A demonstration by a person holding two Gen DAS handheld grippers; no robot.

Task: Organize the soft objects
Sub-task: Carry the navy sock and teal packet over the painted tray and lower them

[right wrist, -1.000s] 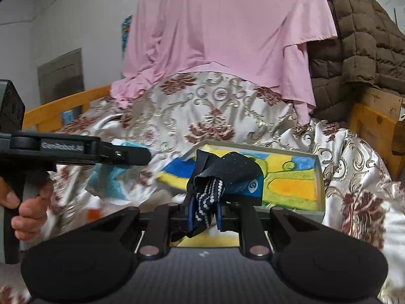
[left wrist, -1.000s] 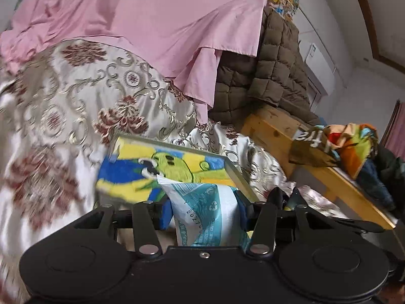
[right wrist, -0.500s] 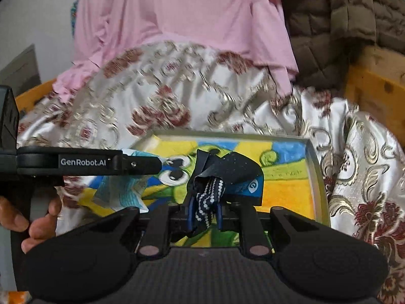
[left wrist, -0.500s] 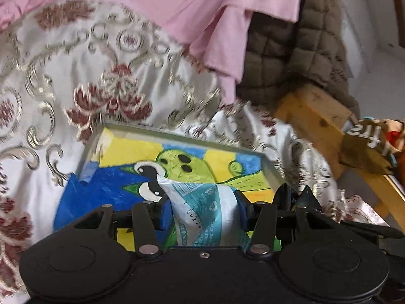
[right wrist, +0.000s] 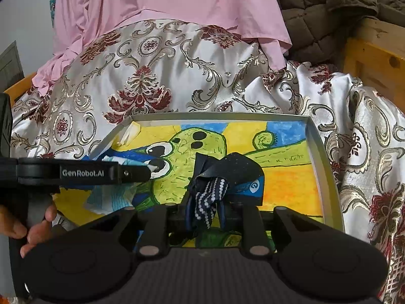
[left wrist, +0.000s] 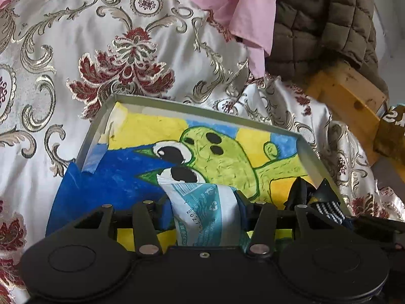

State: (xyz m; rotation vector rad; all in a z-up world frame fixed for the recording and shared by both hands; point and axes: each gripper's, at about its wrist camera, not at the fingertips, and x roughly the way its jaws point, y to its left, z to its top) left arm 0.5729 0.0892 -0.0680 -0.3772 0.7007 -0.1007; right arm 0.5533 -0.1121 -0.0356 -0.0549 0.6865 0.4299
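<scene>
A grey shallow box [left wrist: 195, 106] lined with a yellow, blue and green painting lies on the bed; it also shows in the right wrist view [right wrist: 326, 162]. My left gripper [left wrist: 205, 207] is shut on a white and teal tissue pack [left wrist: 206, 215], held over the box's near left part; the pack also shows in the right wrist view [right wrist: 111, 197]. My right gripper [right wrist: 206, 202] is shut on a dark navy sock [right wrist: 227, 177] with a dotted band, held over the box's middle. The sock also shows in the left wrist view [left wrist: 316, 197].
A silver and red brocade bedspread [left wrist: 114, 50] covers the bed around the box. A pink sheet [right wrist: 164, 0] and a brown quilted jacket [left wrist: 324, 25] lie behind it. A wooden bed frame [left wrist: 346, 96] stands at the right.
Both grippers have moved forward and down over the box with their loads still held. The box now fills more of both views.
</scene>
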